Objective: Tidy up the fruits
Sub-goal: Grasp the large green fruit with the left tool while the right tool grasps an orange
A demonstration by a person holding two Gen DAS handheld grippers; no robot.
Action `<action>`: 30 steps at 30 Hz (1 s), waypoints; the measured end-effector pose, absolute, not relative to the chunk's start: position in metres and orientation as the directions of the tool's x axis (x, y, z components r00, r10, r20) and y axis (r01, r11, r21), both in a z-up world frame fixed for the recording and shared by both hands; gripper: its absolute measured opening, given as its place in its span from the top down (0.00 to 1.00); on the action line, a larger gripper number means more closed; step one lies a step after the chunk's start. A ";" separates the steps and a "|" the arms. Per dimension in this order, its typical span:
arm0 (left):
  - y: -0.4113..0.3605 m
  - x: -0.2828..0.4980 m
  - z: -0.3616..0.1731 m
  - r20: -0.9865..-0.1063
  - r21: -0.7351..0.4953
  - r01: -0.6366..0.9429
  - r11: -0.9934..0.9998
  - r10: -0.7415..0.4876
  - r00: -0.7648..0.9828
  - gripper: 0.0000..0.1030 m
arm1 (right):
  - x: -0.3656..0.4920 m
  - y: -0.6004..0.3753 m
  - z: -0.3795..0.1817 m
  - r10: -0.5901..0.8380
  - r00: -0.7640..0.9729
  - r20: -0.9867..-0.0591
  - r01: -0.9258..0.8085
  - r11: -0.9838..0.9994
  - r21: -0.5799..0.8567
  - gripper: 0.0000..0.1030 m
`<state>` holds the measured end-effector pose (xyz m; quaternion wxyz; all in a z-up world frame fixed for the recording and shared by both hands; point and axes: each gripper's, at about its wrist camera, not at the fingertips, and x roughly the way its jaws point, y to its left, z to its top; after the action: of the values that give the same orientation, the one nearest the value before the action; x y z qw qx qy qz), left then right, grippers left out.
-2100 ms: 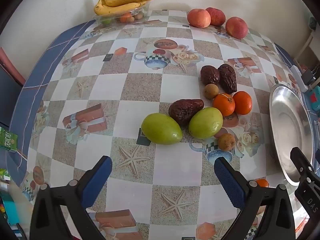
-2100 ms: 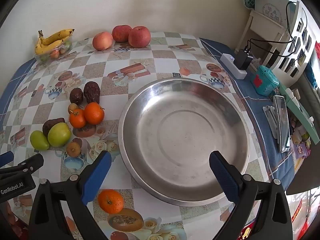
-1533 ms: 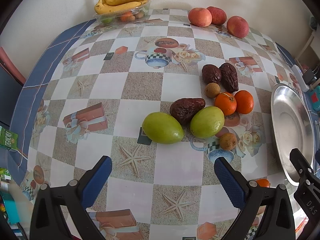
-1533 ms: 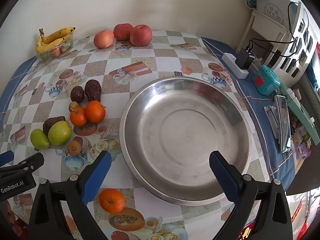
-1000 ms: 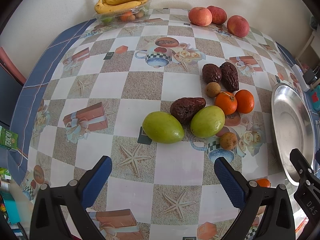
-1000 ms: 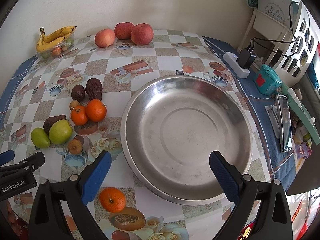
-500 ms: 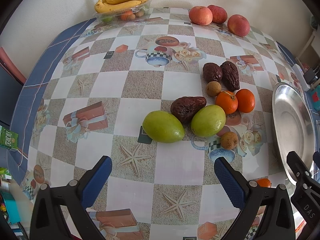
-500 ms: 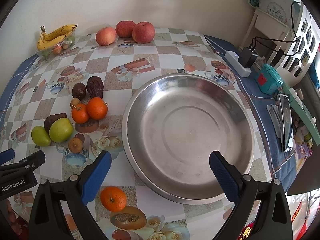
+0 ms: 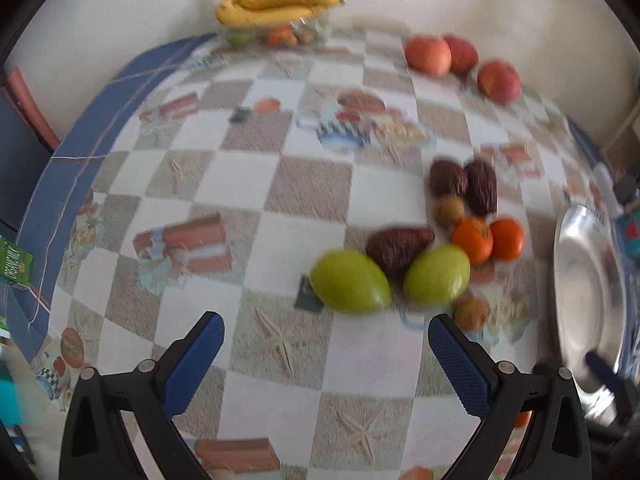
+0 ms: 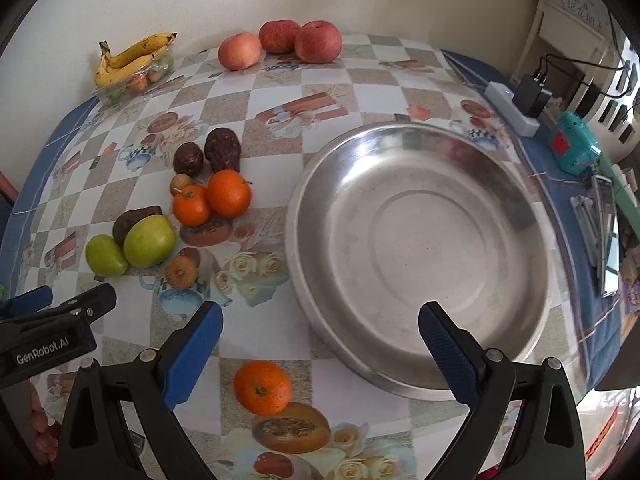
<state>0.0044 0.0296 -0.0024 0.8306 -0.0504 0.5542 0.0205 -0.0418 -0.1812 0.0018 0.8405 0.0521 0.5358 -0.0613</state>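
Note:
A cluster of fruit lies on the checked tablecloth: two green fruits, dark wrinkled fruits, two oranges and small brown fruits. The cluster also shows in the right wrist view. A lone orange lies near the front edge, between my right fingers. A large empty steel bowl stands right of the cluster. My left gripper is open, just short of the green fruits. My right gripper is open and empty over the bowl's near rim.
Bananas on a clear tray and three apples sit at the table's far edge by the wall. A power strip, a teal box and small tools lie at the right side. The table's blue border runs along the left.
Both grippers have moved forward toward the fruit. The left view has shifted left, so the fruit cluster sits further right and is blurred. Nothing has been taken hold of.

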 end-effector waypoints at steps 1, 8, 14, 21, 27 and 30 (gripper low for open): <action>0.033 0.006 -0.001 -0.912 -0.105 -0.098 0.990 -0.057 0.405 0.00 | -0.041 -0.179 0.000 -0.031 0.419 -0.908 0.152 0.988 0.036 0.04; 0.052 0.015 0.003 -0.895 -0.161 -0.119 0.980 -0.094 0.435 0.00 | -0.040 -0.164 -0.004 0.049 0.401 -0.915 0.099 0.990 0.097 0.04; 0.052 0.020 -0.009 -0.921 -0.188 -0.129 0.974 -0.130 0.368 0.02 | -0.041 -0.162 -0.009 0.072 0.366 -0.928 0.093 0.989 0.113 0.04; 0.047 0.026 -0.017 -0.925 -0.229 -0.122 0.966 -0.177 0.336 0.18 | -0.047 -0.158 -0.013 0.057 0.353 -0.934 0.068 0.994 0.086 0.04; 0.050 0.028 -0.019 -0.925 -0.248 -0.147 0.958 -0.189 0.331 0.20 | -0.053 -0.157 -0.007 0.049 0.376 -0.925 0.052 0.996 0.074 0.26; 0.050 0.028 -0.019 -0.925 -0.248 -0.151 0.957 -0.187 0.330 0.20 | -0.055 -0.157 -0.005 0.050 0.385 -0.922 0.049 0.996 0.074 0.31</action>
<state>0.0281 0.0501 -0.0187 0.8024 -0.1462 0.5785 -0.0112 -0.0546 -0.1575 -0.0048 0.8310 0.0447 0.5545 0.0001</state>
